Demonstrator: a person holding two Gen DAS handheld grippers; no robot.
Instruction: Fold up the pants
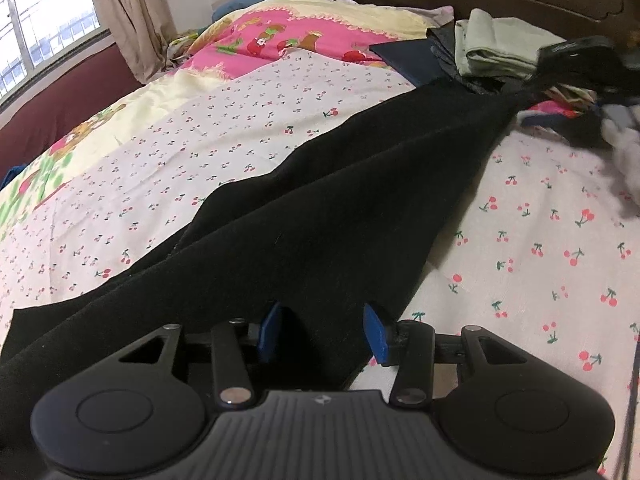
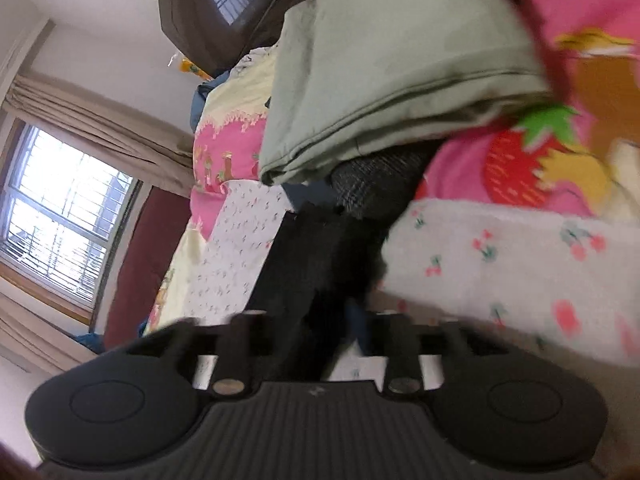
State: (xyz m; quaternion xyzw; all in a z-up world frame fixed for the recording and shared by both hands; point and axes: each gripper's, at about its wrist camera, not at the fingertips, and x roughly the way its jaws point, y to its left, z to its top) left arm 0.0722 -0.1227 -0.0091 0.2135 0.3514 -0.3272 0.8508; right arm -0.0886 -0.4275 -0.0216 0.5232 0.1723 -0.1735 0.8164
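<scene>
Where daylight enters at the far left, a barred window (image 1: 44, 28) and beige curtain (image 1: 128, 12) stand beside a bed spread with a cherry-print sheet (image 1: 224, 132), and a pink cartoon quilt (image 1: 272, 44) lies at its far end. Black pants (image 1: 320, 200) stretch diagonally across the sheet from the near left toward the far right. At the near edge, the left gripper (image 1: 323, 334) has its blue fingers (image 1: 272, 332) spread apart, with black cloth lying between them. Far right sits a stack of folded clothes topped by a pale green garment (image 1: 492, 48). Seen from the tilted, blurred right wrist view, the right gripper (image 2: 320, 344) has black fabric running between its fingers, but I cannot tell whether it is pinching.
</scene>
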